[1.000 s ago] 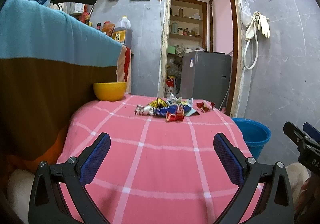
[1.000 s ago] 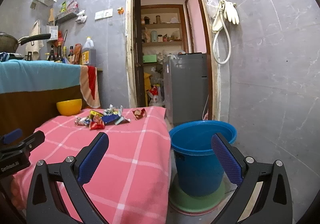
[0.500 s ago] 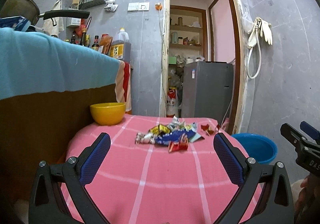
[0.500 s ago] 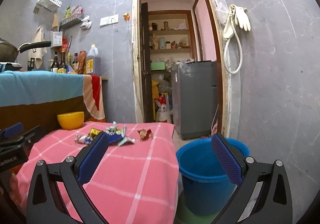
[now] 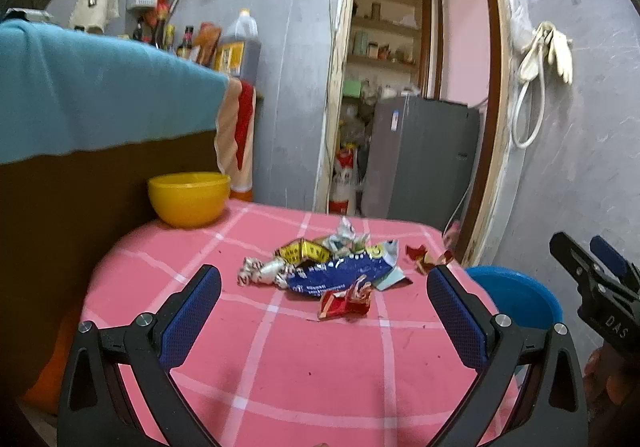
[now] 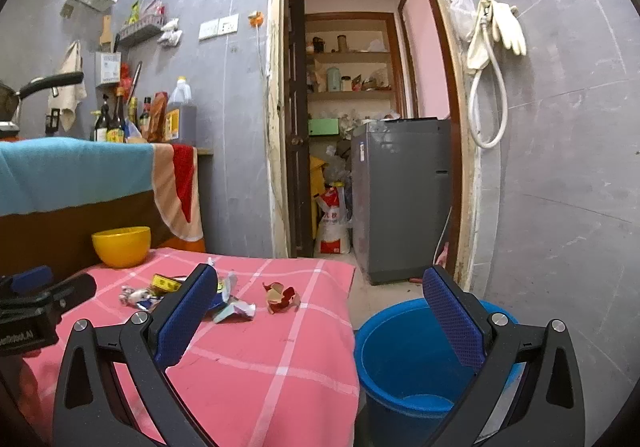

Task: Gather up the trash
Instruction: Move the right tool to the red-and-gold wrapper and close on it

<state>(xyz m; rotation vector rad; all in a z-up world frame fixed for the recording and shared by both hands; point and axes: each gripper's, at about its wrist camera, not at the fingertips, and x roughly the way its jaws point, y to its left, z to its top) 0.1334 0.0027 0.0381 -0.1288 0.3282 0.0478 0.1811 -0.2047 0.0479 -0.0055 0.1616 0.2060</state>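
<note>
While both jaws stand wide apart and empty, the left hand-held gripper [image 5: 324,305] should go for the red wrapper [image 5: 346,301], nearest piece of the trash pile [image 5: 326,267] at 12 o'clock on the pink-clothed counter [image 5: 280,375]. Pinch low, one loose piece only. The right hand-held gripper [image 6: 320,309] waits near the blue bucket [image 6: 404,363], at 3 o'clock of the counter.
</note>
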